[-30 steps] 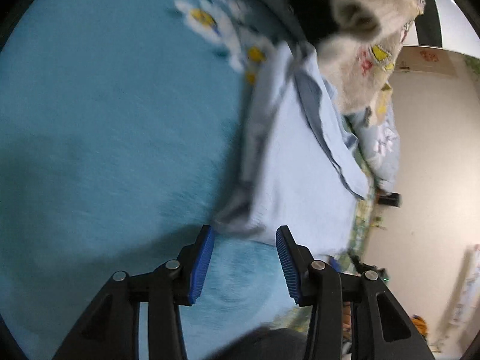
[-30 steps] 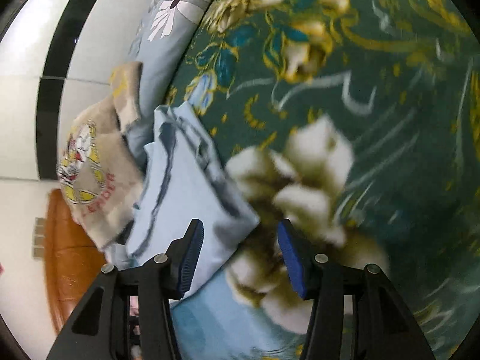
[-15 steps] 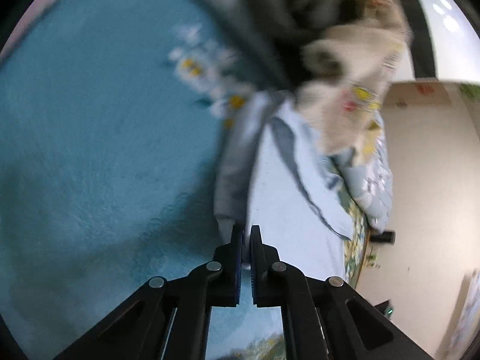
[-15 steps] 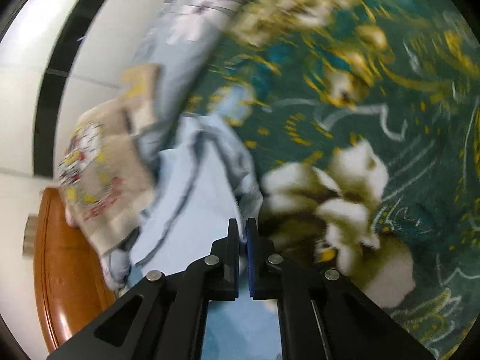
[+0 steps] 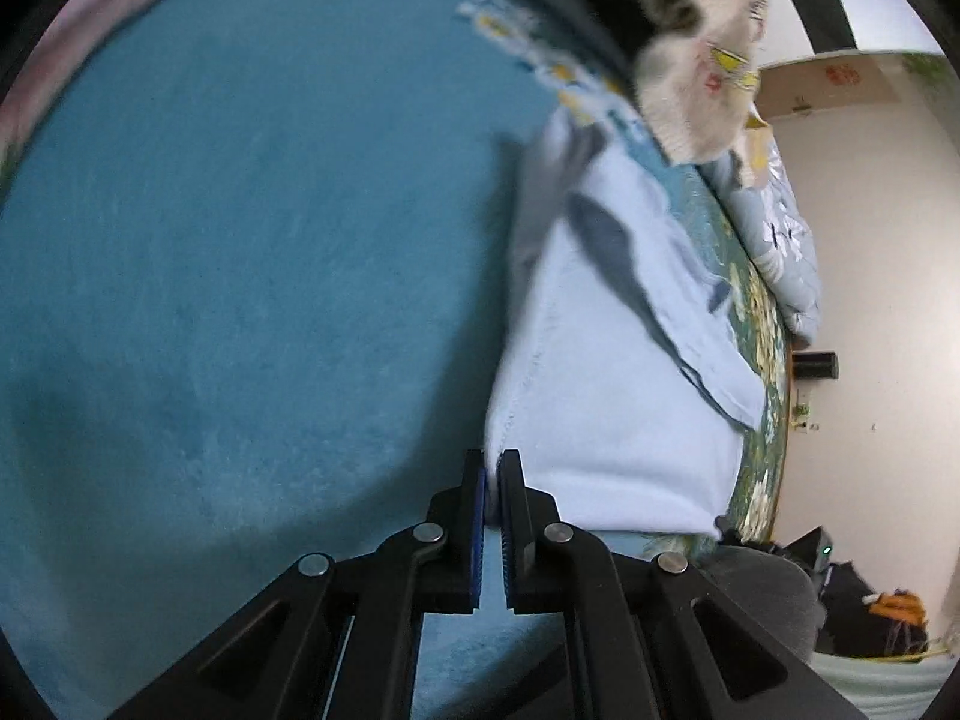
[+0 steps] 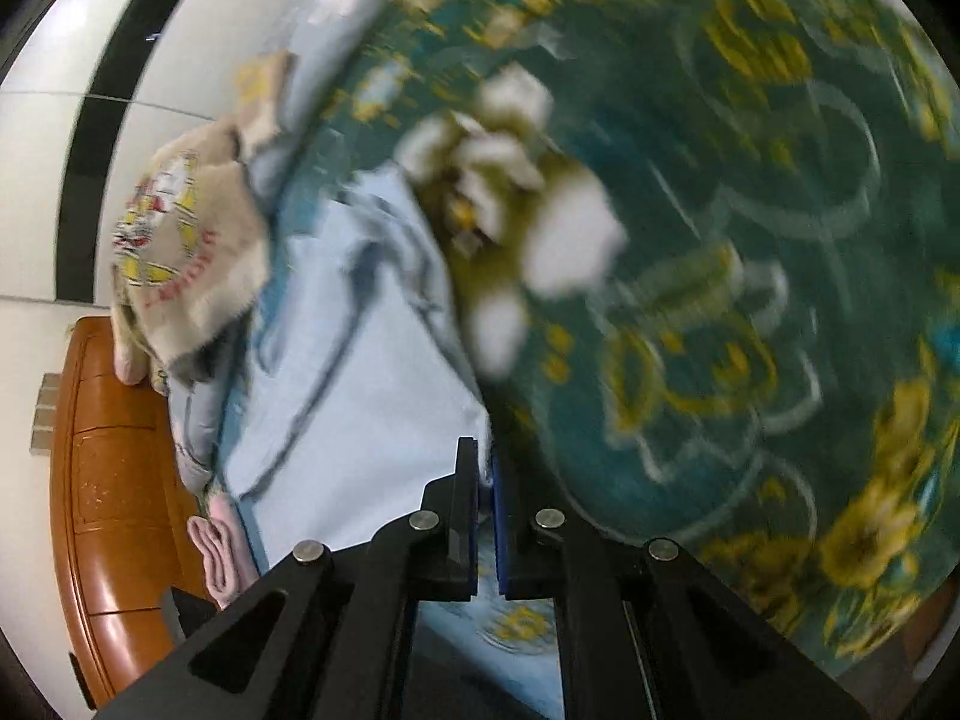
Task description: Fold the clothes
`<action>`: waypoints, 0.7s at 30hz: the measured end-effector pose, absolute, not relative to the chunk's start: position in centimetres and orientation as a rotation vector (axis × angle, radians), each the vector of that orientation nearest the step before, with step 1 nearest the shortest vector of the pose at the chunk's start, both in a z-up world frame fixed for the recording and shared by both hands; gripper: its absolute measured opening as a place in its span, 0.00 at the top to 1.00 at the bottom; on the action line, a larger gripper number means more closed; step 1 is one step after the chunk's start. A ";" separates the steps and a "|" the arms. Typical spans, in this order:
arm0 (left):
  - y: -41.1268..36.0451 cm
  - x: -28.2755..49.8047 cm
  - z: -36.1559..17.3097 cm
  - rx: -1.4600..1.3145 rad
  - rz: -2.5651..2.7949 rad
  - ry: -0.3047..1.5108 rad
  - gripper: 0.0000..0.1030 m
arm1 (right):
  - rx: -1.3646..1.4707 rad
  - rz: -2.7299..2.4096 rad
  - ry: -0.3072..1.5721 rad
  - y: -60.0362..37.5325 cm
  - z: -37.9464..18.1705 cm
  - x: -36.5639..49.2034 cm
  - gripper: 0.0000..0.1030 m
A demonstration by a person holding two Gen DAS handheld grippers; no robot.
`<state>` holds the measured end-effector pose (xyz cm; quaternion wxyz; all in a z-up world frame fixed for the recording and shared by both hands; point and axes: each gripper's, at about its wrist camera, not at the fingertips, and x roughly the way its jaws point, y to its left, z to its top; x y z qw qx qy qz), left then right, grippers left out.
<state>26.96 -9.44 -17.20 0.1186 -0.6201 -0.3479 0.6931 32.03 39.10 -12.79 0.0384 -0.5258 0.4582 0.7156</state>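
Note:
A light blue garment (image 5: 606,384) with grey-blue trim lies on the bed, one end lifted. My left gripper (image 5: 492,474) is shut on its near left corner, above a teal blanket (image 5: 240,276). The garment also shows in the right wrist view (image 6: 360,372). My right gripper (image 6: 486,462) is shut on its near right corner, above a dark green floral bedspread (image 6: 750,240). The cloth stretches between the two grippers.
A beige printed garment (image 5: 702,78) lies heaped at the far end of the blue one, also in the right wrist view (image 6: 186,252). A folded pink cloth (image 6: 219,546) lies by the brown wooden headboard (image 6: 102,480). A pale floral quilt (image 5: 786,258) is bunched by the wall.
Both grippers were open at the garment's near corners one second ago. They have closed on the corners and pulled the near end of the garment up and toward me.

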 end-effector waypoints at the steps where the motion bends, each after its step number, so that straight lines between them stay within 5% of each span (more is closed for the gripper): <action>1: -9.5 26.9 -17.7 -1.822 2.022 -1.031 0.95 | -1.608 2.183 1.420 39.0 -13.2 32.1 0.96; 6: -9.8 26.6 -17.1 -1.807 1.981 -1.009 0.91 | -1.601 2.167 1.434 39.0 -13.1 31.9 0.93; 10: -11.1 26.4 -16.1 -1.771 1.959 -0.997 0.90 | -1.679 2.168 1.267 39.3 -11.9 32.2 0.92; 15: -12.0 23.3 -13.7 -1.682 2.086 -0.916 0.61 | -1.625 2.261 1.130 39.0 -9.3 30.4 0.84; 17: -11.0 21.6 -13.6 -1.654 2.114 -0.897 0.60 | -1.597 2.312 1.132 38.7 -8.8 28.2 0.72; 21: -9.2 17.7 -14.3 -1.663 2.171 -0.896 0.47 | -1.537 2.370 1.147 38.7 -7.8 24.5 0.66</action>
